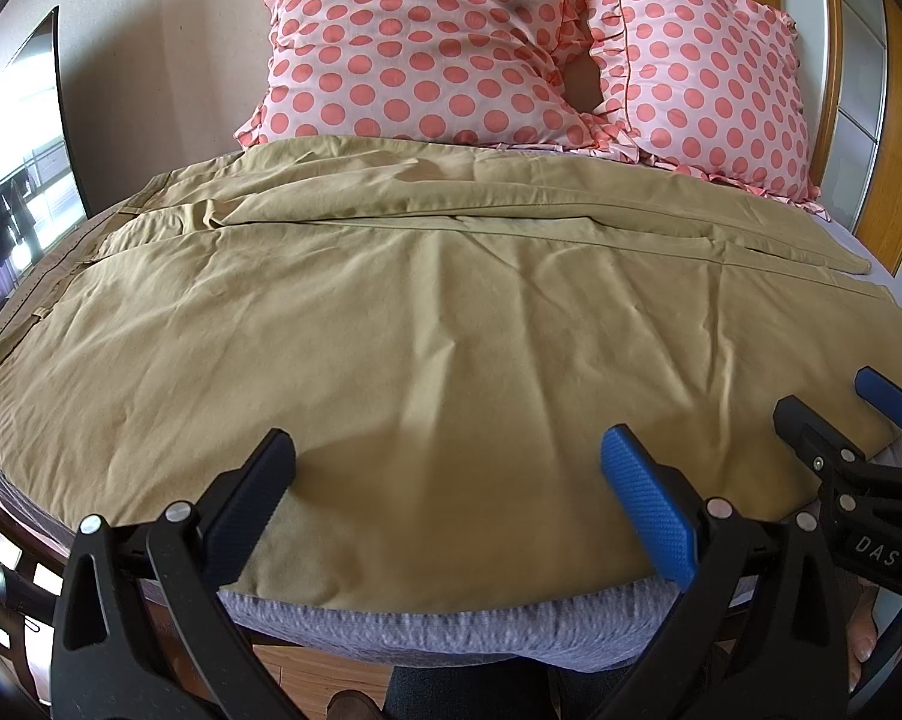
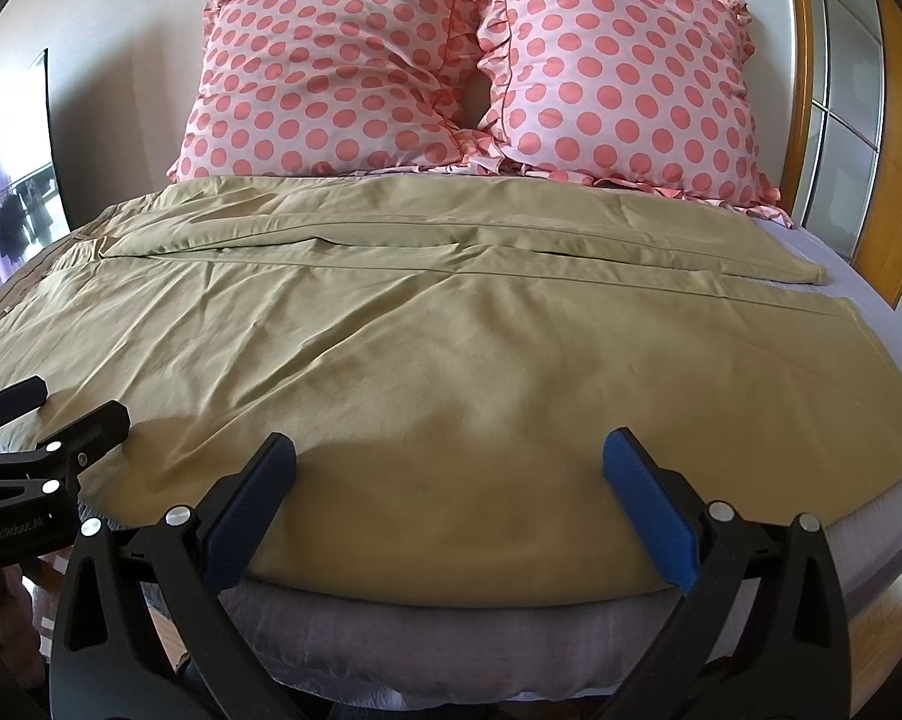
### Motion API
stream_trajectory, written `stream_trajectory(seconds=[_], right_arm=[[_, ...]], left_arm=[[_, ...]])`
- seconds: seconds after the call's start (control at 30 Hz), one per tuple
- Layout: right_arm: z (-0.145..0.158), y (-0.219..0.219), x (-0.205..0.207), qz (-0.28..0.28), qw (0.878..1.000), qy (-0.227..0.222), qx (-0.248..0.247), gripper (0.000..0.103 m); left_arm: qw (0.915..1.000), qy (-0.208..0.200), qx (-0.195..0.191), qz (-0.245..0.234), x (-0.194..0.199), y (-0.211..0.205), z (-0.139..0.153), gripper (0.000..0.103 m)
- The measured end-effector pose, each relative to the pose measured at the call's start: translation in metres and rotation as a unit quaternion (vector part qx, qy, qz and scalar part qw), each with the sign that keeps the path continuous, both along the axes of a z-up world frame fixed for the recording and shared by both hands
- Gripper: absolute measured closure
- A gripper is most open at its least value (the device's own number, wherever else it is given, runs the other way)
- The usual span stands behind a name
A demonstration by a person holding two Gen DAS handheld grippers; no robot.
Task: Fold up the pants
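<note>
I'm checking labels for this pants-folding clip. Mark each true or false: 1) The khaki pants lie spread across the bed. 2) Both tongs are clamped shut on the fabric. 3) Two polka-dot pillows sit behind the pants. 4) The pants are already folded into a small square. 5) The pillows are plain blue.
1) True: the khaki pants lie spread over the bed.
2) False: the left tongs and right tongs are both open, holding nothing.
3) True: the polka-dot pillows stand at the head.
4) False: they lie full length, legs side by side.
5) False: pink with coral dots.
</note>
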State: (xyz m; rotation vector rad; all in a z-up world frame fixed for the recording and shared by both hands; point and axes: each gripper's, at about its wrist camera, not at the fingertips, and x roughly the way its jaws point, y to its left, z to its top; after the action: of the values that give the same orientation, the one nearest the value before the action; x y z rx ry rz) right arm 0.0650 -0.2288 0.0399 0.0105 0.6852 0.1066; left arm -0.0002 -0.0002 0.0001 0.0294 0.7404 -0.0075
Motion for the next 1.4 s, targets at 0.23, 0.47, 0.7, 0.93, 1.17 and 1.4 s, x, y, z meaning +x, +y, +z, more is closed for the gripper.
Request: stream_trajectory(seconds=[0.23, 0.47, 0.7, 0.93, 1.17, 1.4], right_arm=[[0.000, 0.000, 0.000, 0.000, 1.000, 0.000, 0.000, 0.001], [0.000, -0.001, -0.001, 0.000, 1.000, 0.000, 0.000, 0.001], [0.000, -0.001, -0.001, -0.001, 1.000, 0.000, 0.000, 0.001], [0.000, -0.001, -0.001, -0.001, 1.000, 0.000, 0.000, 0.001], [0.000, 0.006, -0.003, -0.001, 1.000, -0.002, 0.000, 0.001], [0.000, -0.005, -0.002, 0.001, 1.000, -0.011, 0.001, 0.001]], left_arm=[[1.0000, 0.000, 0.000, 0.000, 0.000, 0.000, 0.000, 0.002], [1.0000, 0.000, 0.000, 0.000, 0.000, 0.000, 0.000, 0.002], [1.0000, -0.001, 0.000, 0.000, 0.000, 0.000, 0.000, 0.002], [1.0000, -0.001, 0.001, 0.000, 0.000, 0.000, 0.000, 0.002], [1.0000, -0.001, 0.001, 0.000, 0.000, 0.000, 0.000, 0.002], [1.0000, -0.001, 0.001, -0.001, 0.000, 0.000, 0.000, 0.002]])
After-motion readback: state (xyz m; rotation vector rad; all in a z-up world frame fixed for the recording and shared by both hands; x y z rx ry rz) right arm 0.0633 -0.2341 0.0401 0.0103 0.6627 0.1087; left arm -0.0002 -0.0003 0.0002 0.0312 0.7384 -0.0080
